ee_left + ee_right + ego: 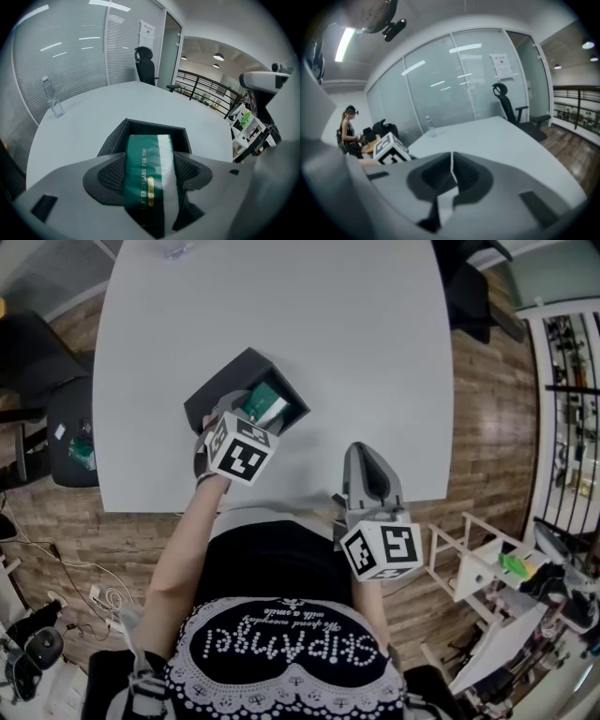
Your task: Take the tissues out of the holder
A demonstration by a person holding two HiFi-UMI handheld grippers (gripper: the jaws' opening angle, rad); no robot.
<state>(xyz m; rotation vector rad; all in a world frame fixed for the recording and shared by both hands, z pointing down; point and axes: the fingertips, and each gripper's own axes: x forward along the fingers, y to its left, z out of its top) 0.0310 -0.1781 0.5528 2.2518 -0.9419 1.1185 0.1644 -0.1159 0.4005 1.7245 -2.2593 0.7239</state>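
The left hand-held gripper reaches down into the black holder, its jaws pinching the green tissue pack, whose far end lies inside the holder. The right hand-held gripper, jaws pressed together and empty, rests well apart from the holder at the white counter's near edge.

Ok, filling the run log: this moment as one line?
left gripper: shut on tissue pack, partly in black holder | right gripper: shut, empty, at table edge
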